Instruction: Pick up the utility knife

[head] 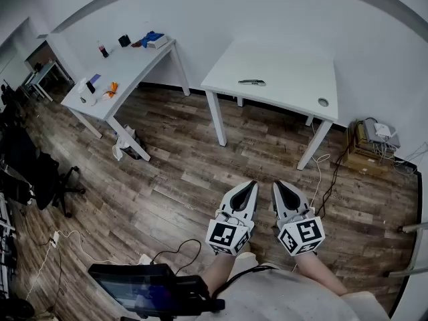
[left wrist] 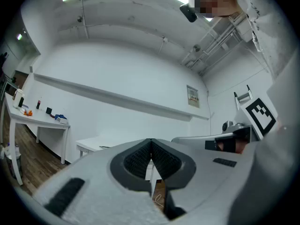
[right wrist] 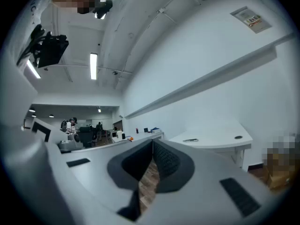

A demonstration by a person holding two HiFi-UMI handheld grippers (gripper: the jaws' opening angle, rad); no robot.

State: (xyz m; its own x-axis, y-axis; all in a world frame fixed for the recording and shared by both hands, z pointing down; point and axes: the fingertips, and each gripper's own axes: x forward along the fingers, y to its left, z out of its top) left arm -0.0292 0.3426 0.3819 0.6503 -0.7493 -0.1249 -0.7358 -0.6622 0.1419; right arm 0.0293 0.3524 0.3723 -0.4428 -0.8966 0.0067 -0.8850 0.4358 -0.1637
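A dark screen device [head: 144,287] is sitting closest to the lens, at the person's chest. The left gripper [head: 252,184] and the right gripper [head: 276,184] are hovering just beyond it, side by side over the wooden floor [head: 167,179]. Each is showing its jaws pressed together with nothing between them.

The utility knife [head: 251,82] is lying flat on the nearer white table [head: 294,69], toward its left rear part and well apart from both grippers. The right gripper view is showing it only as a thin dark sliver on the tabletop. A round cable hole [head: 324,102] is sitting near the table's right front corner, well clear of the knife. Further out, a second table [head: 127,72] carrying small clutter is standing to the left. A cardboard box [head: 370,146] is resting by the wall on the right, and a white cable [head: 319,172] is trailing over the floor beside the table's right leg.

The main risk, as I judge it, is arriving with the jaws closed, since closed tips would be shoving the knife across the smooth top instead of taking it. Because it is lying so low, pads coming in level could be skating over it or pushing it toward the wall. The trailing cable could be catching a foot on the approach. Whether the blade is out is too small to tell, so gripping near the tip end is looking unwise.
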